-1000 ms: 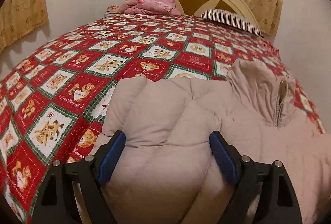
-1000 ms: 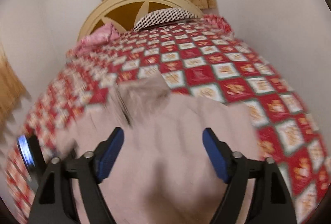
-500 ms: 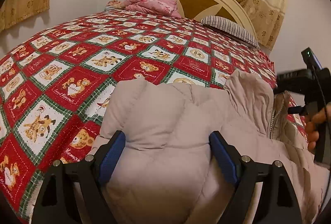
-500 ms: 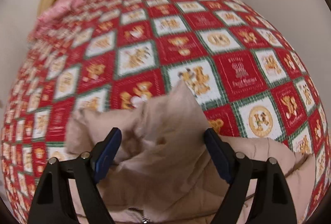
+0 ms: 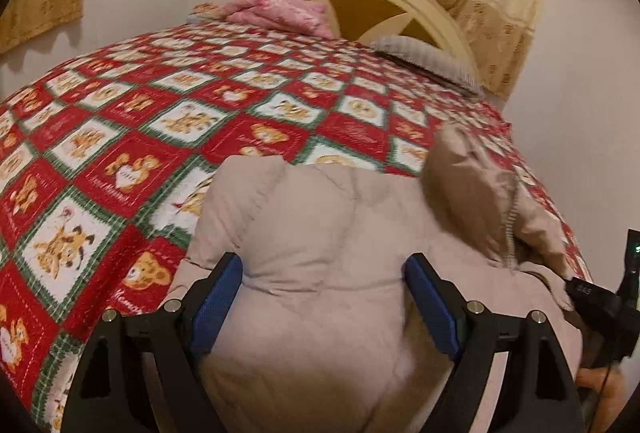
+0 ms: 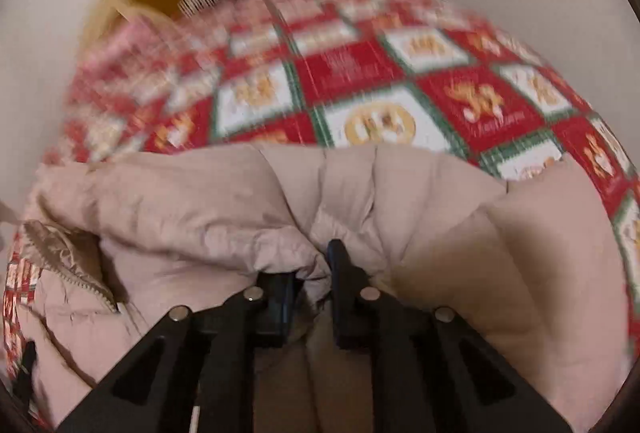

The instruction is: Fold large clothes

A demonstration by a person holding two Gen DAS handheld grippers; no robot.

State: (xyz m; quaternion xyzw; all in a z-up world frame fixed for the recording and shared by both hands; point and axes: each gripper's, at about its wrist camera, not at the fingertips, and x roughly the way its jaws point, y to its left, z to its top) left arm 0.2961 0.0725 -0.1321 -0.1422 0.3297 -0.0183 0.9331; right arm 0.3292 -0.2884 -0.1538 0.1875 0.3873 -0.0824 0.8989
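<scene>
Puffy beige quilted jacket [image 5: 320, 253] lying on red-green bear-print bedspread [image 5: 120, 153], near foot edge. Right gripper [image 6: 310, 273] pinching fabric ridge, probably for fold-over; view blurred. Left gripper [image 5: 322, 297] hovering spread over jacket, gripping nothing.

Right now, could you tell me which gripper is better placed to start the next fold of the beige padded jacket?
Probably the right gripper: its jaws are shut on a bunch of the beige padded jacket, ready to pull. The left gripper has its jaws open above the jacket on the red patchwork quilt, gripping nothing.
</scene>
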